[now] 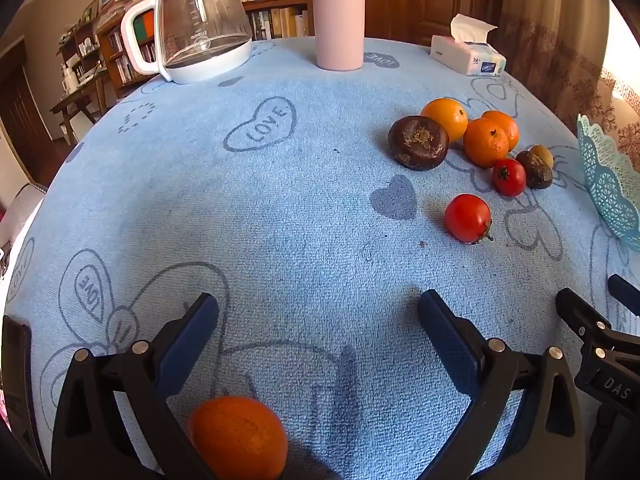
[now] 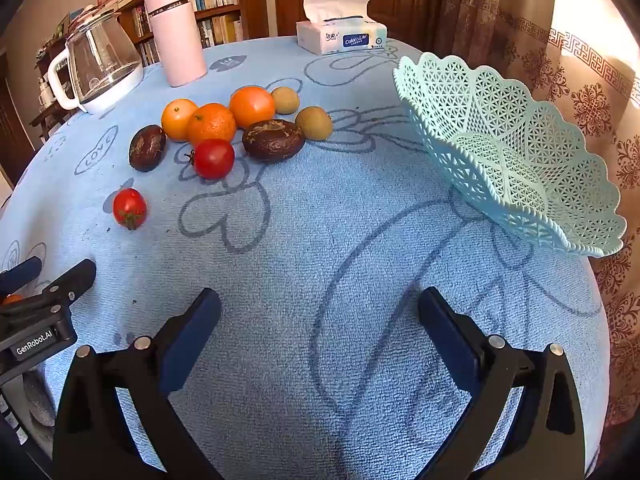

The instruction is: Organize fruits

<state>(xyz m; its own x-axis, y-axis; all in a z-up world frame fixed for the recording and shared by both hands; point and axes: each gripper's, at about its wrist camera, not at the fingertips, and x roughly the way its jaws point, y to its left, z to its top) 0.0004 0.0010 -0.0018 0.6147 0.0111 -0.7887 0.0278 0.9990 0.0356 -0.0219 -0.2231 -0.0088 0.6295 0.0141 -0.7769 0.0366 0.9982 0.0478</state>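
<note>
Black-framed, blue-padded left tongs (image 1: 318, 312) and right tongs (image 2: 320, 308) are held wide, nothing gripped, above the pale blue towelling-covered table (image 2: 320, 240). One round orange mandarin (image 1: 238, 436) is seen just beneath the left tongs. Remaining mixed fruits (image 2: 224, 132) are clustered beyond, left of the tilted mint-green lattice plastic basket (image 2: 508, 148).

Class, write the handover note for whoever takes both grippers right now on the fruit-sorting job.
Left gripper: open, empty; one orange lies on the cloth just below it.
Right gripper: open, empty.
Basket: at the right edge of the table, nothing seen in it.
Fruit pile: oranges, tomatoes, dark fruits and small brownish ones at mid-table; one tomato lies apart.
Done: nothing yet.
Left: all the fruit, probably into the basket.
</note>
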